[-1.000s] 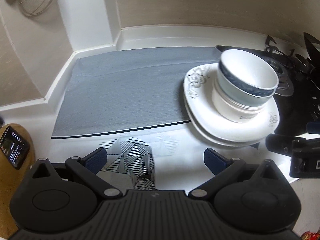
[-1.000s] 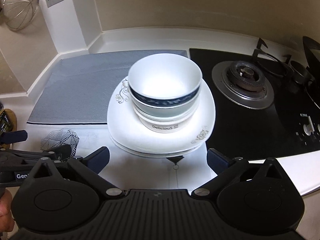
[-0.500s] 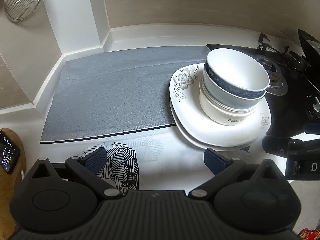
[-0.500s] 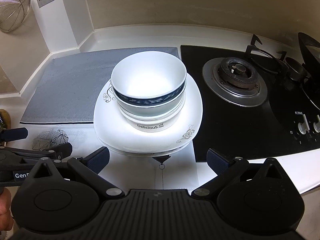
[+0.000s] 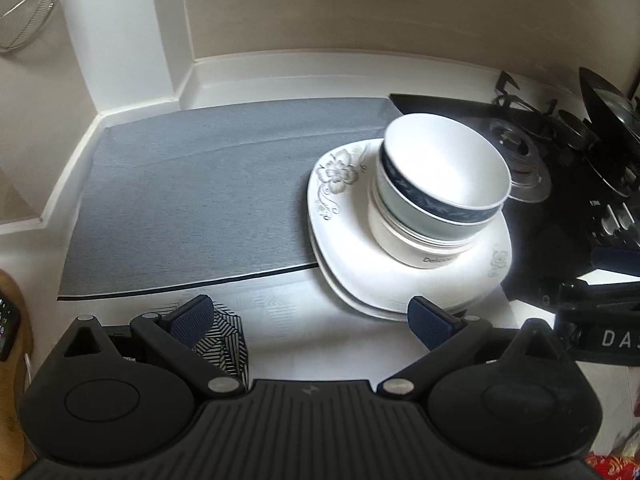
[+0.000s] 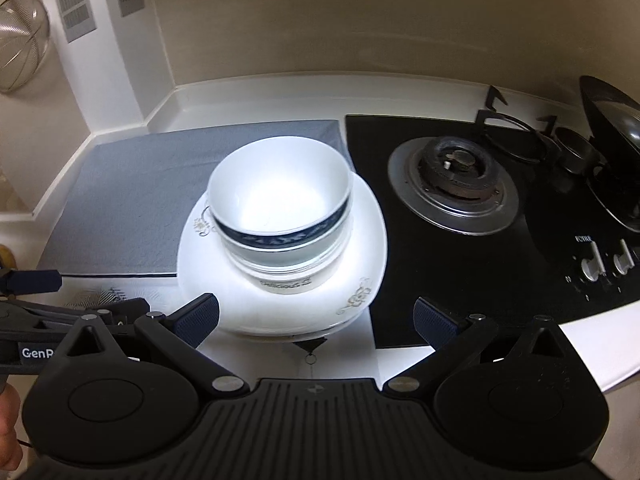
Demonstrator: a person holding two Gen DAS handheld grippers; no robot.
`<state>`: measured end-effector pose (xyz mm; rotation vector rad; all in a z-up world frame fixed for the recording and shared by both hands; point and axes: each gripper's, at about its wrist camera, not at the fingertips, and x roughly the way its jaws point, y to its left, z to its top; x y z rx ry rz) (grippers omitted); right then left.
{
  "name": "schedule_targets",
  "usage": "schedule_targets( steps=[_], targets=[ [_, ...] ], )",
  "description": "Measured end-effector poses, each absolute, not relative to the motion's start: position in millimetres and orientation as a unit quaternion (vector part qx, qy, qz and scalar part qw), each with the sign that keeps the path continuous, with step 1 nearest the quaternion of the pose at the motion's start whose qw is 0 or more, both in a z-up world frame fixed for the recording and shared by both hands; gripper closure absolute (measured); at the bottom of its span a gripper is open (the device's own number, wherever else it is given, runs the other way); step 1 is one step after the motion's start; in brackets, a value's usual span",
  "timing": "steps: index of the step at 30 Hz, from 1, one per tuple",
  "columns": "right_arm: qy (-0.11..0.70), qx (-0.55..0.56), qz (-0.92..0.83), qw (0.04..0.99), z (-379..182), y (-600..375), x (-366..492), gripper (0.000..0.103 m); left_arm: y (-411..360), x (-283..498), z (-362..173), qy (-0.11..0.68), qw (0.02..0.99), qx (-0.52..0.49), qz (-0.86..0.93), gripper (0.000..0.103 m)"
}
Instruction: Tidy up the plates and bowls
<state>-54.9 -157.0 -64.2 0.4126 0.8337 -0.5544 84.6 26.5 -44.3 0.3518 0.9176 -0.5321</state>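
Stacked white plates with flower prints (image 5: 352,240) (image 6: 360,236) rest on the counter, half over the grey mat's right edge. On them stand nested bowls: a blue-banded bowl (image 5: 444,184) (image 6: 280,204) on top of a white bowl lettered "Delicious" (image 5: 416,248) (image 6: 288,280). My left gripper (image 5: 310,316) is open, low over the counter, left of and just short of the plates. My right gripper (image 6: 316,316) is open too, its fingers straddling the near rim of the plates without touching.
A grey mat (image 5: 192,200) covers the counter's left part. A black gas hob (image 6: 460,184) with a burner and knobs (image 6: 592,264) lies right of the plates. A black-and-white patterned patch (image 5: 224,340) sits near the left fingertip. A wire strainer (image 6: 20,56) hangs on the wall.
Both grippers have moved closer to the stack of plates and bowls, which now looks larger in each view. Both stay open. The dishes have not moved.
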Motion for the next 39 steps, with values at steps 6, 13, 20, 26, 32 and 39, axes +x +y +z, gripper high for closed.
schedule_targets(
  steps=[6, 13, 20, 26, 32, 39],
  targets=[
    [0.402, 0.213, -0.275, 0.847, -73, -165, -61, 0.0, 16, 85, -51, 0.449, 0.836, 0.182, -0.259, 0.0],
    [0.407, 0.216, -0.284, 0.841, -78, -173, -65, 0.0, 2, 87, -58, 0.459, 0.824, 0.193, -0.27, 0.0],
    [0.411, 0.21, -0.287, 0.84, -78, -179, -67, 0.0, -6, 89, -62, 0.465, 0.819, 0.193, -0.274, 0.0],
    [0.414, 0.208, -0.286, 0.839, -80, -181, -67, 0.0, -10, 90, -63, 0.468, 0.818, 0.192, -0.274, 0.0],
    [0.413, 0.206, -0.286, 0.84, -79, -182, -67, 0.0, -12, 91, -63, 0.467, 0.818, 0.194, -0.273, 0.0],
    [0.413, 0.207, -0.284, 0.84, -80, -183, -66, 0.0, -16, 89, -63, 0.461, 0.822, 0.202, -0.267, 0.0]
  ],
)
